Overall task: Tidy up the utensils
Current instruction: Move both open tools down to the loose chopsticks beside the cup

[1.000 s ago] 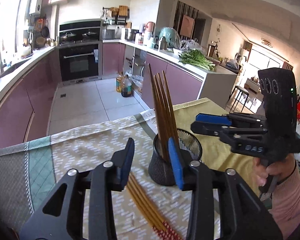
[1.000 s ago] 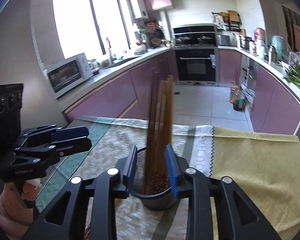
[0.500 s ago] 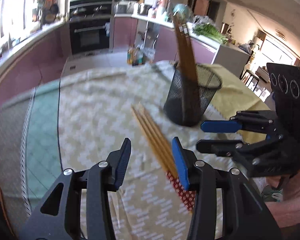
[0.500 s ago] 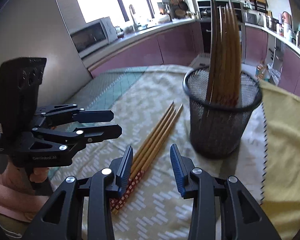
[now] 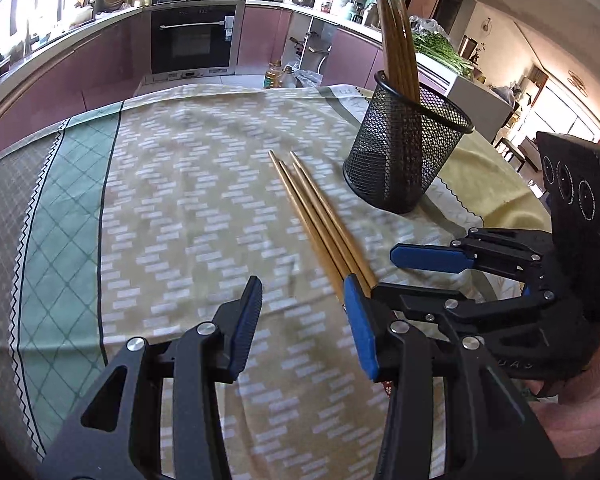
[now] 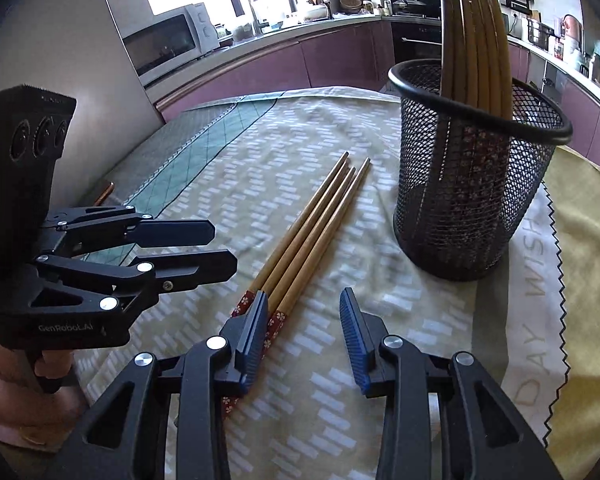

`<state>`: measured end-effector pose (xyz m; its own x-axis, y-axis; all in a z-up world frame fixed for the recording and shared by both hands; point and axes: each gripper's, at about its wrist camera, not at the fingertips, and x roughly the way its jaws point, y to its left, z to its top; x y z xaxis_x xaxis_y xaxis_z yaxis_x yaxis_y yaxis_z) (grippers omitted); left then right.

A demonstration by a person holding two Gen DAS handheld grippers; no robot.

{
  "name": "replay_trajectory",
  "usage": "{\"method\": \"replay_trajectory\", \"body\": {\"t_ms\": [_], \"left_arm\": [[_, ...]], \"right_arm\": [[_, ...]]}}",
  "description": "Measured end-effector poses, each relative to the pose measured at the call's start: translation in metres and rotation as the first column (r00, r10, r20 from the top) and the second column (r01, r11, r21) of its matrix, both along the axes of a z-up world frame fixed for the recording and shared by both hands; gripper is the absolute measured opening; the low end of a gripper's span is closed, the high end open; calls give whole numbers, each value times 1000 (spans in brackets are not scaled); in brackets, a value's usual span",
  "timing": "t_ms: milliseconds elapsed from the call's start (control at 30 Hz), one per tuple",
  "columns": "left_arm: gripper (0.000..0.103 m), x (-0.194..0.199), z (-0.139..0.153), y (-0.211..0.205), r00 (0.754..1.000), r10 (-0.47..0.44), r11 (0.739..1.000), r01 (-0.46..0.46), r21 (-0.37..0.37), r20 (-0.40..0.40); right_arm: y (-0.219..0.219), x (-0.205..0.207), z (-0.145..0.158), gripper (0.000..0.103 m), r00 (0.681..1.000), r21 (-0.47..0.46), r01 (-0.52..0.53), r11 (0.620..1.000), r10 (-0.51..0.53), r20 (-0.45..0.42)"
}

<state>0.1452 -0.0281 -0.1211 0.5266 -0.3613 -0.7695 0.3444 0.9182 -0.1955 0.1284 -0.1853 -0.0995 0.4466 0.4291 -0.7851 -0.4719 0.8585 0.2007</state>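
I see both jaws spread and empty — left gripper (image 5: 302,320), right gripper (image 6: 304,334) — over the chopsticks (image 6: 312,224) lying on the tablecloth (image 5: 188,200) beside the mesh holder (image 6: 472,184).

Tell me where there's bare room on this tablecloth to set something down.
Free: the broad patterned stretch between the green checked border and the loose chopsticks. Also the yellow cloth beyond the mesh cup. Crowded: the strip between chopsticks and cup, and the near edge where the left gripper and right gripper hover.
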Motion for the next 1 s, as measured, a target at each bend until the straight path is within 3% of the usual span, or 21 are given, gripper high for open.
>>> {"method": "replay_trajectory", "body": {"t_ms": [467, 1000], "left_arm": [[42, 8, -4, -13, 1000, -25, 999, 26, 40, -6], [33, 22, -12, -16, 999, -18, 997, 20, 69, -31]], "right_arm": [[-10, 1, 1, 23, 999, -7, 35, 999, -35, -18], [-14, 7, -1, 23, 998, 2, 55, 999, -55, -24]]}}
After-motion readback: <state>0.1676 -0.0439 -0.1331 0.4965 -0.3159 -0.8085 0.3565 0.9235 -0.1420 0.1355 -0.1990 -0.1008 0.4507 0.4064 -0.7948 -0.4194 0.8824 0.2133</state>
